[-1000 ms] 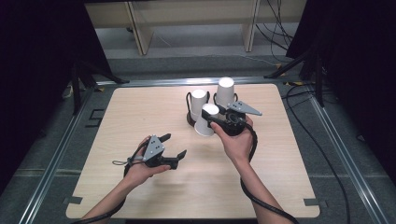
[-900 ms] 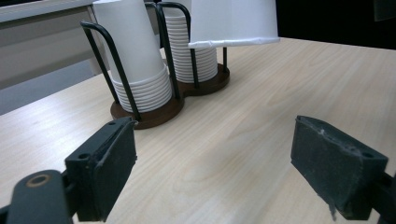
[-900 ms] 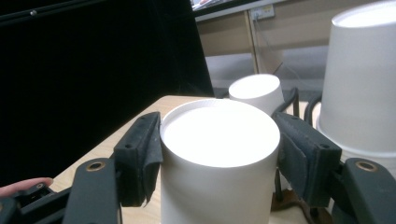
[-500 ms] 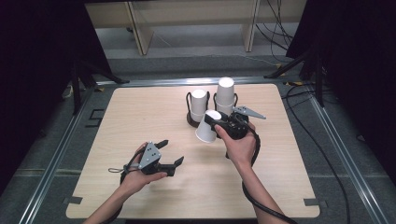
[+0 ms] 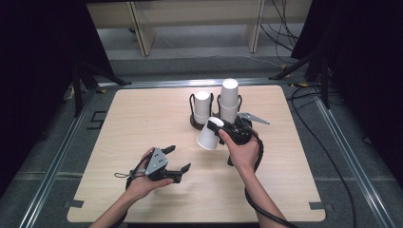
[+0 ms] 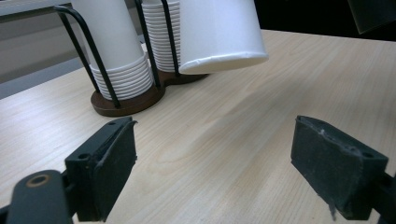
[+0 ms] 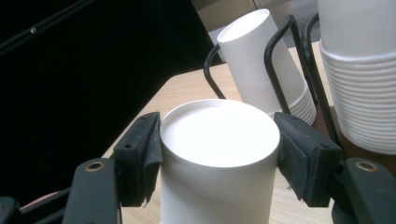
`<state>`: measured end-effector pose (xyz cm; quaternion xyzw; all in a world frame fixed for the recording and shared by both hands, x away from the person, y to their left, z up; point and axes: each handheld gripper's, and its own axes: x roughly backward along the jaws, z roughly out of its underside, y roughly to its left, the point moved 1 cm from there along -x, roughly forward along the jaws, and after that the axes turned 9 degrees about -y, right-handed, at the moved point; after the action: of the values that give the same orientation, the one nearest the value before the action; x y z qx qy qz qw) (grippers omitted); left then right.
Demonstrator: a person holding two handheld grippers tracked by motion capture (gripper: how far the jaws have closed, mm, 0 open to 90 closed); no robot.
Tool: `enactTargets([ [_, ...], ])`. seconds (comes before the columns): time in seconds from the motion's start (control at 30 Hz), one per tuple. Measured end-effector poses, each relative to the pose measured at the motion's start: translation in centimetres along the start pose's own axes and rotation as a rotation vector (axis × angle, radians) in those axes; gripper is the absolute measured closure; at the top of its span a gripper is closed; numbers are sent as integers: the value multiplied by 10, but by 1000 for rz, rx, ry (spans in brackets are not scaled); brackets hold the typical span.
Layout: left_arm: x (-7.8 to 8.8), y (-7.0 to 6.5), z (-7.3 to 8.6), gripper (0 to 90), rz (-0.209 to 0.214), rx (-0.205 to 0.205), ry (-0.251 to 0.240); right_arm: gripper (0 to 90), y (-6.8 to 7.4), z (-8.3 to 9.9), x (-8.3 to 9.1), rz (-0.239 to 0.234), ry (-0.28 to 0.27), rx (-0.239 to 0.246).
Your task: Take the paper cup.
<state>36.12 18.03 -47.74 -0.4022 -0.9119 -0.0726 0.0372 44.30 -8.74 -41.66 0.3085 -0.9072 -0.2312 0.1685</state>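
My right gripper (image 5: 222, 128) is shut on a white paper cup (image 5: 208, 135), held upside down and tilted just in front of the cup holder (image 5: 195, 124). In the right gripper view both pads (image 7: 145, 156) press the cup (image 7: 217, 186) near its flat base. The black wire holder carries two upside-down cup stacks, a shorter left stack (image 5: 203, 105) and a taller right stack (image 5: 229, 99). My left gripper (image 5: 178, 158) hovers open near the table's front left; in its own view, the left gripper (image 6: 224, 158) has bare table between its jaws, with the held cup (image 6: 219, 32) beyond.
The light wooden table (image 5: 142, 114) has a metal rail frame around it. Cables (image 5: 332, 156) run along the floor at the right. A shelf unit stands behind the table. Bare wood lies left of and in front of the holder.
The right gripper has brought the cup a little away from the stacks toward the front and tilted it further. The left hand has shifted slightly toward the front edge.
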Motion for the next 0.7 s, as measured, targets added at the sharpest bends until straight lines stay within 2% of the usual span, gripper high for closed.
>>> enactTargets([
  [0.13,-1,-1,0,119,6,-3,10,350,-2,2,-1,-4,-1,-23],
  [0.17,-3,-2,0,84,8,5,3,350,-2,3,0,0,13,-42],
  [0.23,-3,-2,0,49,4,4,22,350,-3,4,-1,-3,8,-38],
  [0.33,-5,-3,1,18,7,6,12,350,-3,4,-2,8,20,-56],
  [0.4,-5,-3,0,13,6,2,20,350,-3,5,-2,8,21,-61],
  [0.43,-6,-4,0,13,10,-1,23,350,-1,6,-2,2,17,-96],
  [0.47,-6,-4,0,12,12,-4,24,350,-2,7,-3,-10,21,-94],
  [0.53,-8,-5,1,12,16,-3,10,350,-3,8,-3,-2,20,-81],
  [0.63,-9,-5,1,12,19,-4,20,350,-3,9,-4,-10,26,-105],
  [0.67,-11,-5,2,13,26,-5,9,350,-2,9,-4,-3,31,-108],
  [0.7,-12,-5,2,15,25,-4,19,350,-2,9,-5,6,42,-114],
])
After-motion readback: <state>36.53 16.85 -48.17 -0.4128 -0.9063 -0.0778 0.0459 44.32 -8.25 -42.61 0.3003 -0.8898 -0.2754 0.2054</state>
